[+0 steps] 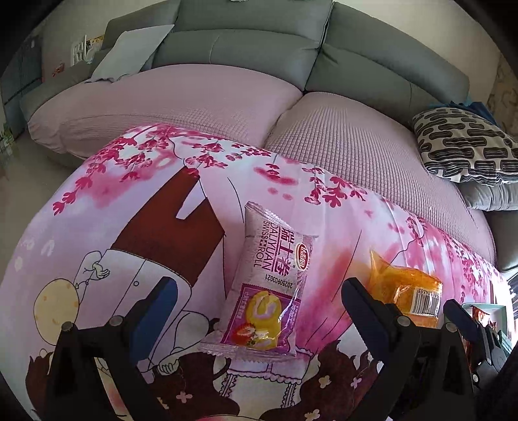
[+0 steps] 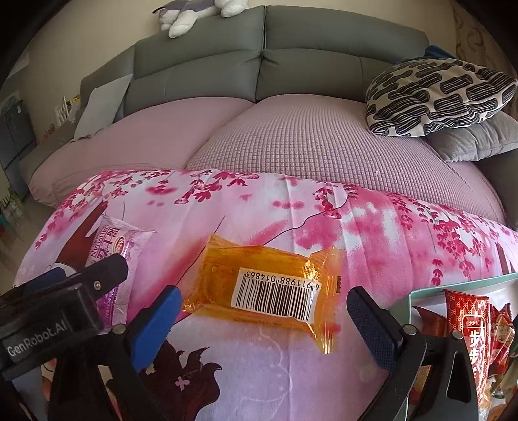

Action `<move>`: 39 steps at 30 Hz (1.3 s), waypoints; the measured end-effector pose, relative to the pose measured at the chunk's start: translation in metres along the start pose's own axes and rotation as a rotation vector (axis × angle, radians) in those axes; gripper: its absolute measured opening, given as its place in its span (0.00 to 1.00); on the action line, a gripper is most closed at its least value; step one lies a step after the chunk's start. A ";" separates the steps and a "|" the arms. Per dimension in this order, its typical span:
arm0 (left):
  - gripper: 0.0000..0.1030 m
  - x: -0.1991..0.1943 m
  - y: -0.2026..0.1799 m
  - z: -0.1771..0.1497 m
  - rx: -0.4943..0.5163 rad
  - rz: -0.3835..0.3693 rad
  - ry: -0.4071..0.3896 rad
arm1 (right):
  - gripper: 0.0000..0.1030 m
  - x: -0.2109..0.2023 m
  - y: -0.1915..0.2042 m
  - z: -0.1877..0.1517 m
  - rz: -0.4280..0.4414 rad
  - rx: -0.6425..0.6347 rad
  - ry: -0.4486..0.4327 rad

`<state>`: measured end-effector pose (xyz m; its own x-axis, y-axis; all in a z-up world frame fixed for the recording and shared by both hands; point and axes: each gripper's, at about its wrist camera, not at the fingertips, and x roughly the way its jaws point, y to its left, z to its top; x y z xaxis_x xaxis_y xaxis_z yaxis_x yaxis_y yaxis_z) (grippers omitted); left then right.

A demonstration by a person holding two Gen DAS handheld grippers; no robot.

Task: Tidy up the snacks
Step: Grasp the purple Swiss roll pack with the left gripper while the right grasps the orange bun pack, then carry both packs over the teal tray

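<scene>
**A:** What carries the snacks?

**B:** A table under a pink printed cloth (image 2: 291, 200), with magenta blossoms along its far edge and cartoon figures nearer the cameras. Just beyond that far edge is a grey sofa (image 2: 259, 64) with pink quilted seat covers. A black-and-white patterned cushion (image 2: 437, 97) lies on a grey one at the sofa's right end, a pale cushion (image 1: 129, 55) leans at its left end, and a plush toy (image 2: 191, 14) sits on the backrest.

**A:** Any writing?

**B:** The purple wrapper (image 1: 268, 285) reads "DALIYUAN SWISS ROLL", with Chinese characters, the digits 2025090362 and one more, and a picture of a rolled cake with strawberry. The orange packet (image 2: 268, 285) has a white barcode label whose digits, read upside down, are 6 911988 014863. The housing of the left gripper, in the right wrist view, says "GenRobot.AI".

**A:** Where do they lie?

**B:** Both flat on the cloth, mid-table, purple to the left of orange, apart. At the right edge a pale teal box (image 2: 453, 285) holds red packets (image 2: 469, 330) with Chinese print.

**A:** The grippers?

**B:** The left gripper (image 1: 259, 301) has its jaws wide apart either side of the purple wrapper. The right gripper (image 2: 264, 311) is likewise spread, with the orange packet between the fingers, untouched.
</scene>
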<state>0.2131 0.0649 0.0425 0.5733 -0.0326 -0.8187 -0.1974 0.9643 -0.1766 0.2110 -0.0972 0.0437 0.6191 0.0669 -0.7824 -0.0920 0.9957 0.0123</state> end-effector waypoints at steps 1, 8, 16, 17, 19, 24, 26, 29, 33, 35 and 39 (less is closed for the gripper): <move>0.98 0.000 0.001 0.000 -0.010 -0.011 -0.004 | 1.00 0.002 0.000 0.000 -0.001 -0.001 -0.001; 0.98 0.007 0.000 0.000 -0.023 -0.001 -0.006 | 1.00 0.009 0.004 -0.002 -0.010 -0.009 -0.015; 0.97 0.010 0.005 -0.001 -0.040 0.016 -0.005 | 1.00 0.012 0.002 -0.003 0.000 0.001 -0.021; 0.96 0.010 0.004 -0.001 -0.036 0.018 -0.003 | 1.00 0.012 0.001 -0.003 0.003 0.001 -0.021; 0.86 0.012 0.001 -0.002 -0.027 0.017 -0.001 | 1.00 0.012 0.001 -0.003 0.004 0.006 -0.023; 0.62 0.014 -0.003 -0.003 -0.019 0.000 0.006 | 0.91 0.010 -0.001 -0.003 0.002 0.012 -0.033; 0.54 0.015 -0.003 -0.003 -0.019 -0.011 0.009 | 0.86 0.008 0.000 -0.004 -0.001 0.010 -0.038; 0.45 0.014 -0.003 -0.003 -0.018 -0.021 0.008 | 0.80 0.006 0.002 -0.004 -0.006 0.003 -0.044; 0.40 0.013 -0.004 -0.004 -0.011 -0.030 0.006 | 0.74 0.004 0.000 -0.003 -0.001 0.014 -0.050; 0.38 0.012 -0.005 -0.004 -0.011 -0.037 0.002 | 0.73 0.004 0.000 -0.003 -0.001 0.012 -0.050; 0.37 0.007 -0.006 -0.003 -0.007 -0.056 -0.009 | 0.72 0.001 -0.001 -0.003 0.001 0.012 -0.051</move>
<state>0.2158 0.0585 0.0359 0.5905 -0.0837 -0.8027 -0.1706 0.9592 -0.2254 0.2094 -0.0979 0.0412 0.6583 0.0703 -0.7495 -0.0829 0.9963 0.0207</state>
